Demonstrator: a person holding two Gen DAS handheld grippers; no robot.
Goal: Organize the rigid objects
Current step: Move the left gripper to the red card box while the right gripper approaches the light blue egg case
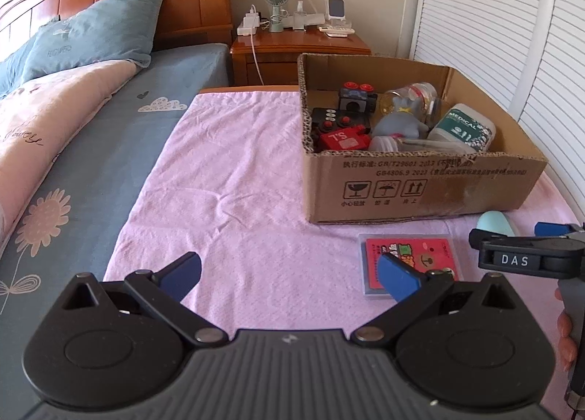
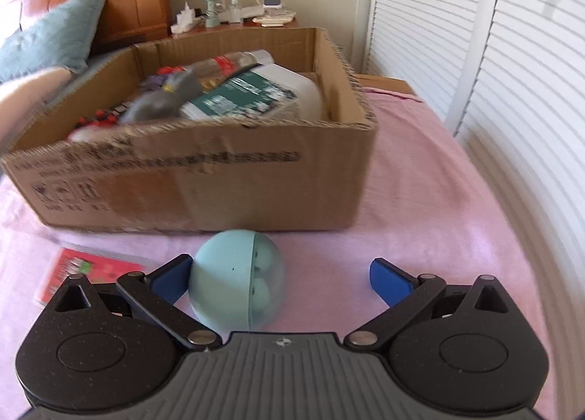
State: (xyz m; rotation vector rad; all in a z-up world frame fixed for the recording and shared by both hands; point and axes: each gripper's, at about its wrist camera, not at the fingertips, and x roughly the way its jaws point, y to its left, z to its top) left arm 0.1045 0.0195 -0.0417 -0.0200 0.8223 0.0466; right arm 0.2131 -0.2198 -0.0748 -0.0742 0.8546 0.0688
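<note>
— While the right claw stands spread wide, what sits between its fingers?

— A pale teal pod, rounded like an egg. It lies on the pink cloth just in front of the box, close against the claw's left finger and well clear of the other one. Nothing is pinched yet.

— How would you expect it to handle?

— Light and stiff, I'd judge: a smooth plastic shell with a clear half, two small rounded pieces showing inside. Smooth and curved means slippery, so it could squirt out of a hard squeeze or roll on the cloth. I would take it across its widest part, pads on opposite sides of the belly, with the seam left free.

— Which way does it point?

— It is nearly round, so the long axis is hard to tell. The seam runs roughly toward the box, the clear half turned to the claw's right.

— And the left claw?

— Also spread and empty, hovering over the cloth in front of the box. Under its right finger lies a flat red card case, long side roughly along the box's front wall, thin and probably awkward to lift off soft cloth.

— The box itself?

— Already holding toys and bottles.
</note>
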